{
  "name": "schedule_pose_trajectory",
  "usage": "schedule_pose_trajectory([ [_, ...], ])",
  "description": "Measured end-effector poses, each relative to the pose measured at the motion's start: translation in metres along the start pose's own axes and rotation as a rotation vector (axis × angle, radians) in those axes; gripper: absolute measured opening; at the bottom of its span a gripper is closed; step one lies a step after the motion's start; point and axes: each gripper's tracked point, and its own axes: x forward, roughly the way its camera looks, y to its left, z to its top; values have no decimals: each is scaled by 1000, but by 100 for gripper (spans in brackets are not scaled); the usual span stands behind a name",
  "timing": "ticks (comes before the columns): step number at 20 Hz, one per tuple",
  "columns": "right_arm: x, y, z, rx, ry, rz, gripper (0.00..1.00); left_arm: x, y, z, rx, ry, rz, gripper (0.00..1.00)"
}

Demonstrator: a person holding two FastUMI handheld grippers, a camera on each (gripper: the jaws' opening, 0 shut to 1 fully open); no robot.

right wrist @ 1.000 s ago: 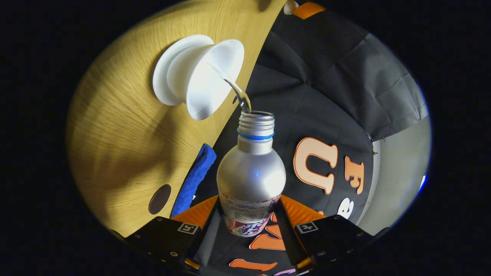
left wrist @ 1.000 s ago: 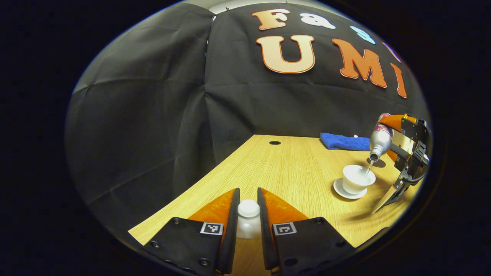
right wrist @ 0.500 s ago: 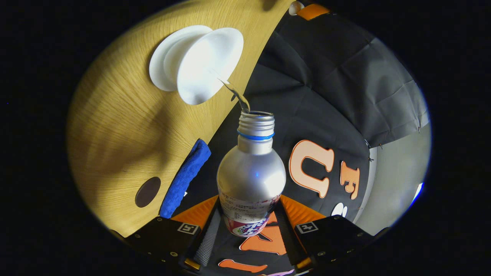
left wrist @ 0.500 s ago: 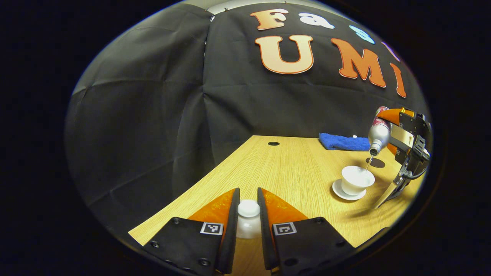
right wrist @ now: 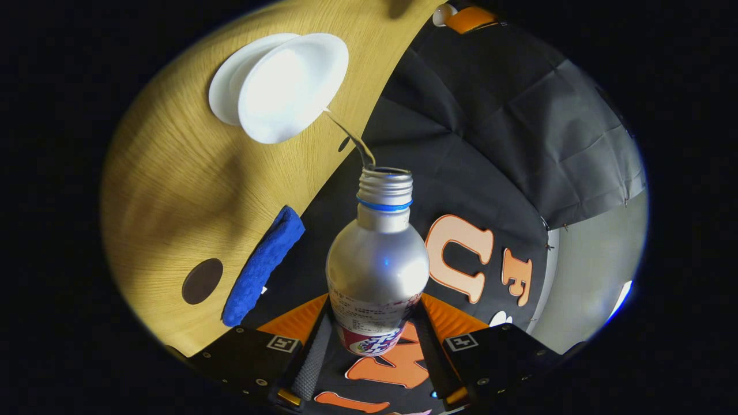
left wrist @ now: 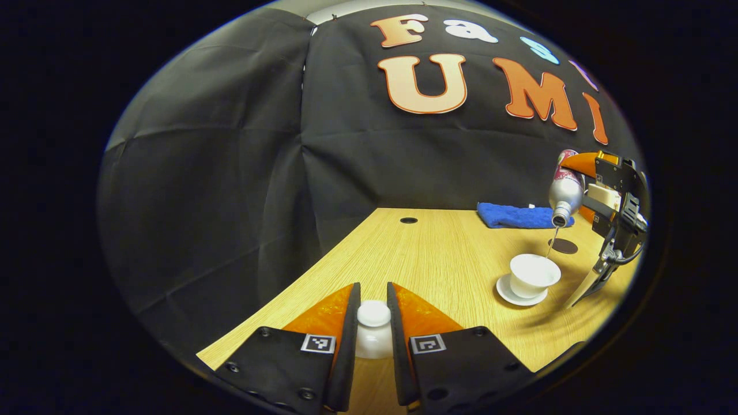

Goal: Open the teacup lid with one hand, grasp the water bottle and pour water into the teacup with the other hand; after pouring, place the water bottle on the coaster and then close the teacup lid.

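Note:
My left gripper (left wrist: 373, 314) is shut on the white teacup lid (left wrist: 373, 332), held just above the wooden table's near left part. Far to the right stands the open white teacup (left wrist: 534, 275) on its saucer (left wrist: 506, 292). My right gripper (right wrist: 377, 331) is shut on the silver water bottle (right wrist: 377, 265), tipped neck-down over the teacup (right wrist: 291, 86). A thin stream of water (right wrist: 349, 135) runs from the bottle mouth into the cup. In the left gripper view the bottle (left wrist: 565, 193) and the right gripper (left wrist: 611, 199) hang above the cup.
A round dark coaster (left wrist: 564, 246) lies on the table just behind the cup, also seen as a coaster (right wrist: 202, 280) in the right gripper view. A folded blue cloth (left wrist: 516, 215) lies at the back edge. A small cable hole (left wrist: 408, 220) is in the tabletop.
The right gripper has lifted the tipped bottle higher above the cup, so the stream is longer. Pouring continues. The left gripper still holds the lid in place.

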Motion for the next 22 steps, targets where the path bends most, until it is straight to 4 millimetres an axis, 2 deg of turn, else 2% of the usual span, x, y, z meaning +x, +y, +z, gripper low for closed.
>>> schedule_pose_trajectory([
  [10,5,-12,11,-68,-40,-46,77,1,1,-1,9,0,1,33],
  [19,1,8,26,-66,-71,-17,77,-2,3,-2,14,-1,10,34],
  [20,2,9,28,-59,-73,-16,77,-2,2,-2,15,-1,8,29],
  [22,2,11,31,-41,-76,-10,77,-3,-1,0,9,-7,0,29],
])
